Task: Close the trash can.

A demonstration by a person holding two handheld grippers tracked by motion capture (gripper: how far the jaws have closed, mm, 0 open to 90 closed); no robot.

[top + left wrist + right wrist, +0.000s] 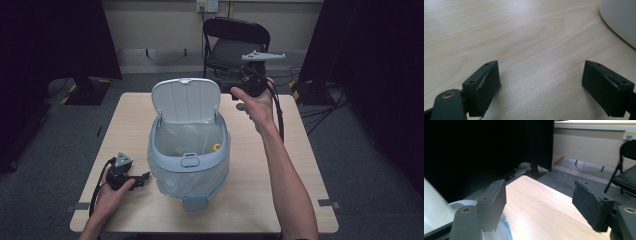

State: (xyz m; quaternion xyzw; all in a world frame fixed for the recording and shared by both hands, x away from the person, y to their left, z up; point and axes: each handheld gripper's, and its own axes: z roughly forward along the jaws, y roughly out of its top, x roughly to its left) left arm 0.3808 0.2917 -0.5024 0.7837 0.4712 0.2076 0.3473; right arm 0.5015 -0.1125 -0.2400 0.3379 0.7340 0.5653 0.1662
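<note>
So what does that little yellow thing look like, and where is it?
Find the wooden table, then the pale blue bin standing in its middle with its white lid flipped up. Look inside, down against the right wall of the clear bag liner: the small yellow thing sits there, the one bright spot among pale blue and white.

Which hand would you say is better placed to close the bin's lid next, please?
The right. The right gripper is raised beside the upright lid, jaws open and empty. The left gripper rests low on the table by the bin's base.

Pale-blue bin [189,170] — perhaps yellow scrap [216,147] inside.
</note>
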